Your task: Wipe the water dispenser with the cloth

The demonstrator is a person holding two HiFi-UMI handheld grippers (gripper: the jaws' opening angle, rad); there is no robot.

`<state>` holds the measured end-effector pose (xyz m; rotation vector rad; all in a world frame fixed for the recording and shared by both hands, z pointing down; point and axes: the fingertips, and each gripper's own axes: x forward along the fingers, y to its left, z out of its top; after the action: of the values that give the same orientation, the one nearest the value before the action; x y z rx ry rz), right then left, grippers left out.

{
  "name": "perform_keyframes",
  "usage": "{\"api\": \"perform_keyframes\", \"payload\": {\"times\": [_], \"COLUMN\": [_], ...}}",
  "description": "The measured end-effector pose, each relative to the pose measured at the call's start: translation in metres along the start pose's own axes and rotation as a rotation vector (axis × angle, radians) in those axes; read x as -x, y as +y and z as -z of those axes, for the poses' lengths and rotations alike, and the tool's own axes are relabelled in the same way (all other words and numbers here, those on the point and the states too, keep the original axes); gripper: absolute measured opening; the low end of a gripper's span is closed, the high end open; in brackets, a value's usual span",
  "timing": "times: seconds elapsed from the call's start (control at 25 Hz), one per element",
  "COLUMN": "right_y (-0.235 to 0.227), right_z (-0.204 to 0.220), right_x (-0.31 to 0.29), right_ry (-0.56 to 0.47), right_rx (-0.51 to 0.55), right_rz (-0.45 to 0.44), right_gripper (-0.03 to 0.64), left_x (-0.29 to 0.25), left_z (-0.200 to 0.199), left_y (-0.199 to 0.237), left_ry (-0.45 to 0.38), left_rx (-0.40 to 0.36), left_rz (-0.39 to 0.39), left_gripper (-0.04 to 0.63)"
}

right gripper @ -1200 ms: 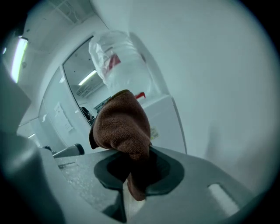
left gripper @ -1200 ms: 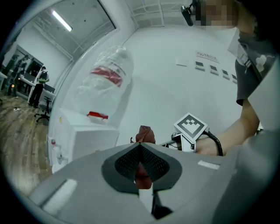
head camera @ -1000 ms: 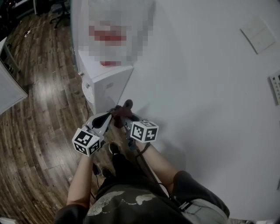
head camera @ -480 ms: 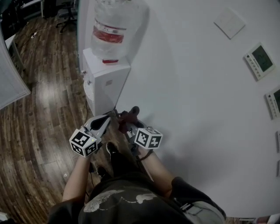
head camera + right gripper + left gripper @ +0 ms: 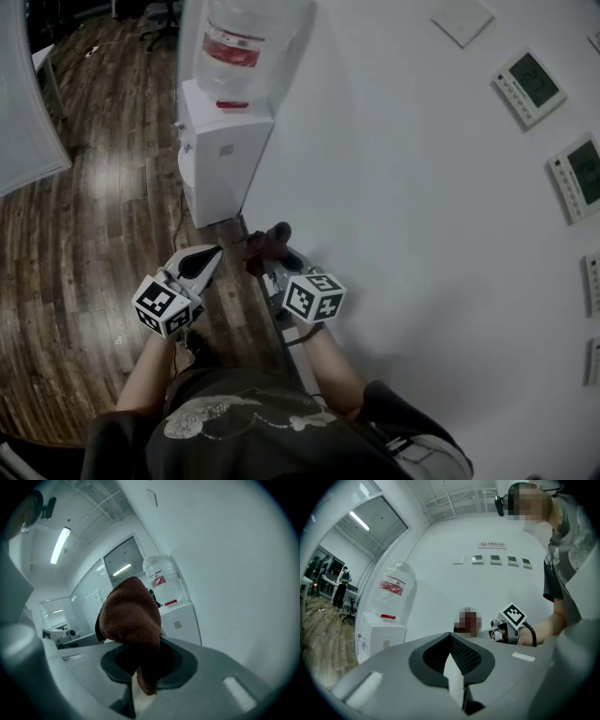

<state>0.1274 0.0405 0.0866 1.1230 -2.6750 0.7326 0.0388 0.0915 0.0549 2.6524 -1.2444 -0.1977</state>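
The right tongs (image 5: 270,261) are clamped on the brown cloth (image 5: 264,241), bunched above their tips close to the wall (image 5: 422,234), well short of the far white water dispenser (image 5: 223,150), while the left tongs (image 5: 204,258) just beside are closed on nothing.

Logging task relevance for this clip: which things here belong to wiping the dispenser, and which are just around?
Job: water dispenser with its bottle on top; brown cloth, clamped in the right gripper.
Just around: left gripper, shut on nothing; wall control panels; office chair; wood floor.
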Motion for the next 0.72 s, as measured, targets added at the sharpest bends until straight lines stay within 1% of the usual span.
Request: {"api": "perform_keyframes", "payload": {"times": [0.12,0.24,0.32,0.4,0.48,0.6,0.72], "right_y": [0.0,-0.005,-0.007,-0.001,0.012,0.033,0.044], "right_z": [0.01,0.02,0.033,0.049,0.063,0.08,0.093], "right_x": [0.043,0.086,0.108,0.133,0.155,0.18,0.201], "right_ry": [0.009,0.005,0.014,0.029,0.043,0.051,0.043], "right_rx": [0.008,0.066,0.074,0.048,0.049,0.07,0.066], "right_rz": [-0.037,-0.035,-0.038,-0.073,-0.121,-0.183,-0.227], "right_gripper": [0.061,0.061,0.061,0.061,0.06,0.06,0.06], "left_x": [0.009,0.016,0.021,0.029,0.038,0.052,0.064], "left_z": [0.01,0.014,0.016,0.019,0.025,0.035,0.048], "left_y": [-0.034,-0.069,-0.094,-0.124,-0.151,-0.172,-0.188], "left_ry": [-0.013,-0.035,-0.038,-0.034,-0.037,-0.042,-0.05], "left_rx": [0.018,0.006,0.005,0.012,0.007,0.012,0.026], "left_rz": [-0.06,-0.115,-0.143,-0.154,-0.159,-0.192,-0.219], "left_gripper": [0.017,0.017,0.017,0.017,0.017,0.017,0.017]}}
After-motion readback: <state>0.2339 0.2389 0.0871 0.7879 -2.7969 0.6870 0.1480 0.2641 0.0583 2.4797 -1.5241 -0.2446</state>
